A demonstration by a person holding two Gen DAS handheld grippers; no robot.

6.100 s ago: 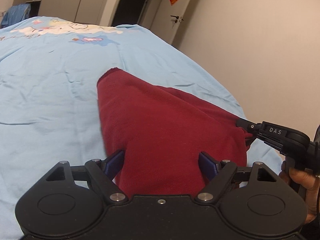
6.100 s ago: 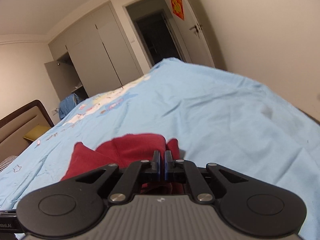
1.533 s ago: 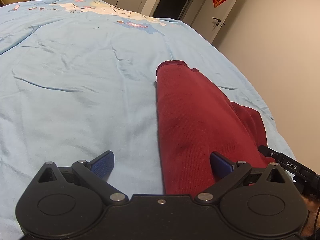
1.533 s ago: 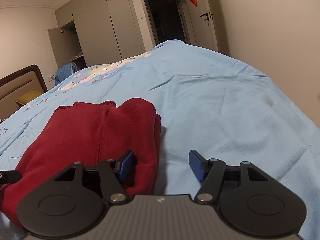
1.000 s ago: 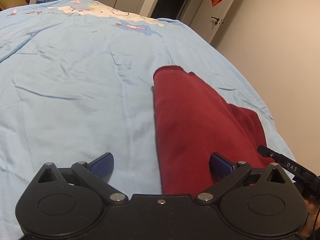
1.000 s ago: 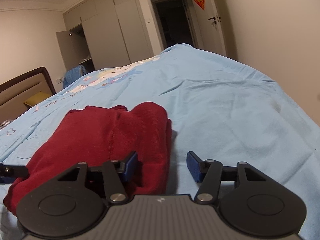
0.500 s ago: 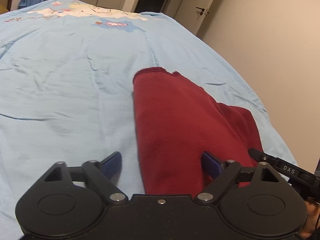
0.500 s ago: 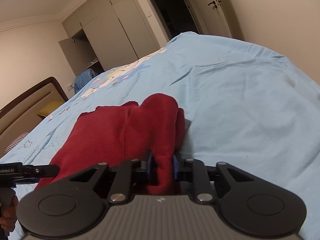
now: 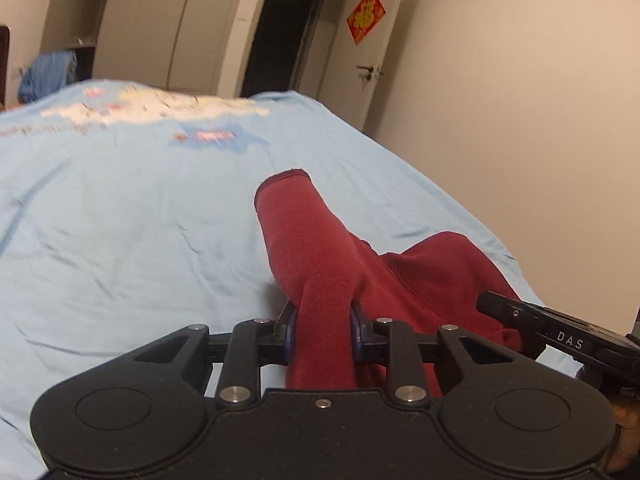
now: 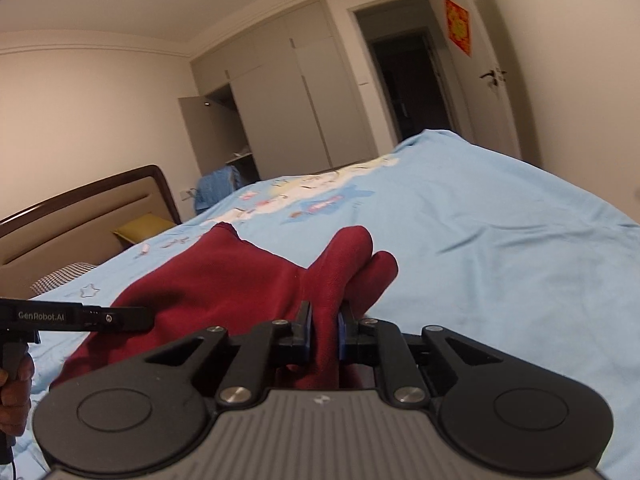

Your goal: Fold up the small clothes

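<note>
Your left gripper (image 9: 323, 330) clamps a bunched fold of the dark red knit garment (image 9: 316, 240); your right gripper (image 10: 323, 332) pinches another fold, the cloth stretching ahead over the light blue bedsheet (image 9: 120, 220).

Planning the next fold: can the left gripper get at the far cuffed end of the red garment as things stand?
Probably not yet: the left gripper is shut on the red garment's near end. The blue bedsheet around the cuffed end looks bare, so letting go would free the way.
</note>
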